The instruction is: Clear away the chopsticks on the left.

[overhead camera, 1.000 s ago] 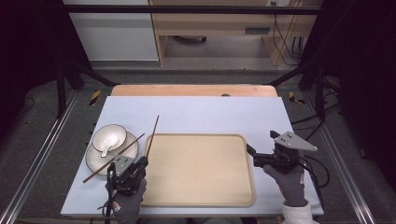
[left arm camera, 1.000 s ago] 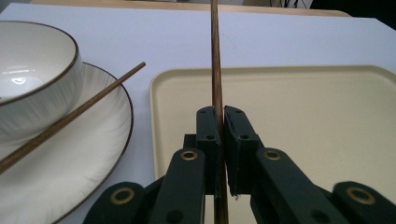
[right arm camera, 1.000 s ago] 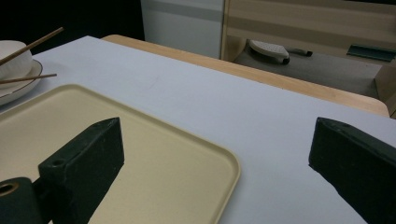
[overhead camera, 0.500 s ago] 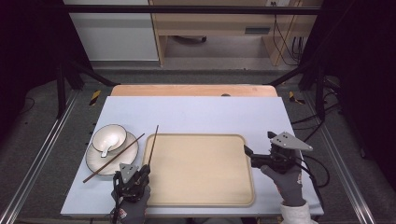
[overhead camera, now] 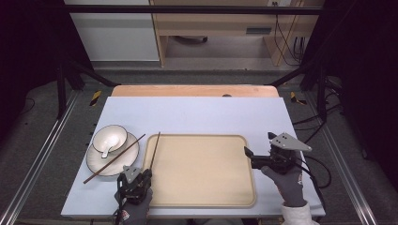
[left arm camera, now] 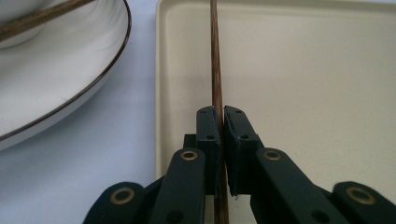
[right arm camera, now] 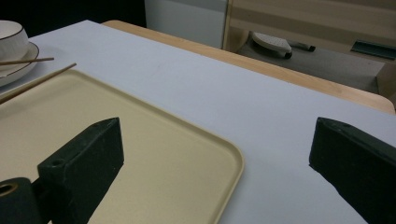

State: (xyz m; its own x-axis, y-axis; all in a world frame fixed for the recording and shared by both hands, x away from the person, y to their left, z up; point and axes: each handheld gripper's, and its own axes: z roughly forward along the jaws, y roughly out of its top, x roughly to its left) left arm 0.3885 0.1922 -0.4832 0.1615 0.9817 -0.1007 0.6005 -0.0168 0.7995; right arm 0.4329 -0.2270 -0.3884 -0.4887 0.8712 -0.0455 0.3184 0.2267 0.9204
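A beige tray (overhead camera: 202, 171) lies in the middle of the pale table. My left gripper (overhead camera: 140, 177) is at the tray's near left corner, shut on a brown chopstick (overhead camera: 155, 149) that runs away along the tray's left rim. In the left gripper view the chopstick (left arm camera: 215, 65) passes straight between the pressed jaws of my left gripper (left arm camera: 223, 116). A second chopstick (overhead camera: 114, 159) rests slanted across a white plate (overhead camera: 96, 164) that holds a white bowl (overhead camera: 110, 138). My right gripper (overhead camera: 248, 153) is open at the tray's right edge, and in the right gripper view the tray's corner (right arm camera: 224, 158) lies between the jaws.
The plate (left arm camera: 56, 79) lies close to the left of the held chopstick. A wooden strip (overhead camera: 195, 90) borders the table's far edge. Metal frame rails run down both sides of the table. Bare tabletop (overhead camera: 211, 117) stretches beyond the tray.
My left gripper has drawn back toward the near edge with the chopstick, whose far tip now lies nearer the tray. The right gripper has hardly moved.
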